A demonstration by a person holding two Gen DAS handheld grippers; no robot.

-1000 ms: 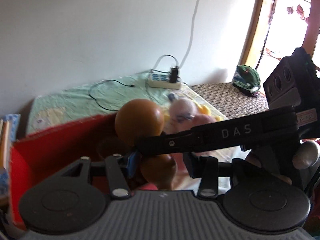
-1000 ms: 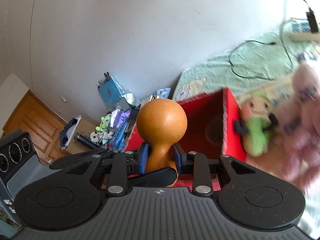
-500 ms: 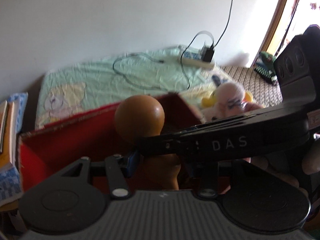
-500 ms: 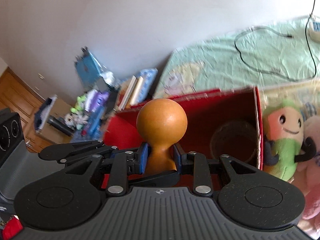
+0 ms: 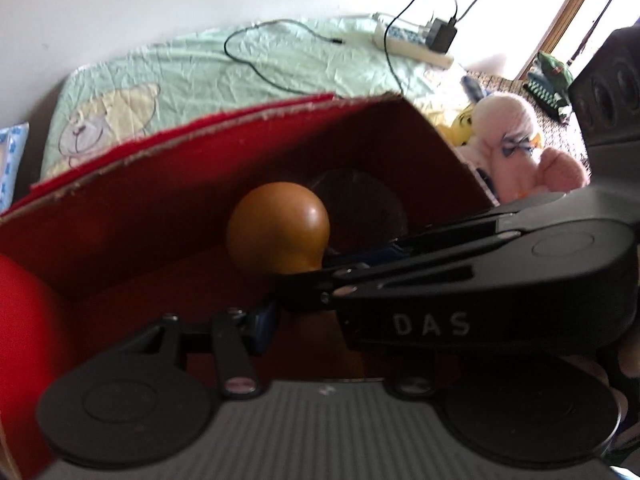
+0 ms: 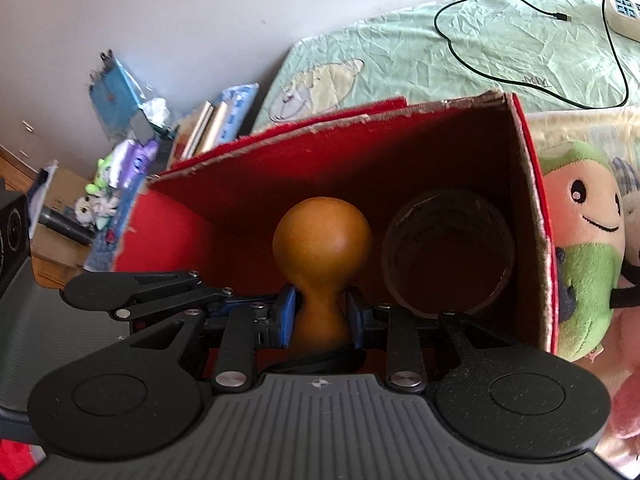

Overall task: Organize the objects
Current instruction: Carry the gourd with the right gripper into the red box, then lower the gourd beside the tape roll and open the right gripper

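Left cam: the gourd (image 5: pixel 278 228) sits down inside the red box (image 5: pixel 168 184), right gripper (image 5: pixel 360 260) across it; left gripper's jaws mostly hidden, can't tell.

Right cam: right gripper (image 6: pixel 320 316) pinching the gourd's (image 6: pixel 322 236) neck, next to a tube (image 6: pixel 448 252). Plushie (image 6: pixel 588 248) outside.

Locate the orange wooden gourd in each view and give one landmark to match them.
Left wrist: orange wooden gourd centre, inside the red cardboard box.
Right wrist: gourd centre, its neck between the right gripper pads.
Shared landmark: dark round cylinder just right of it.
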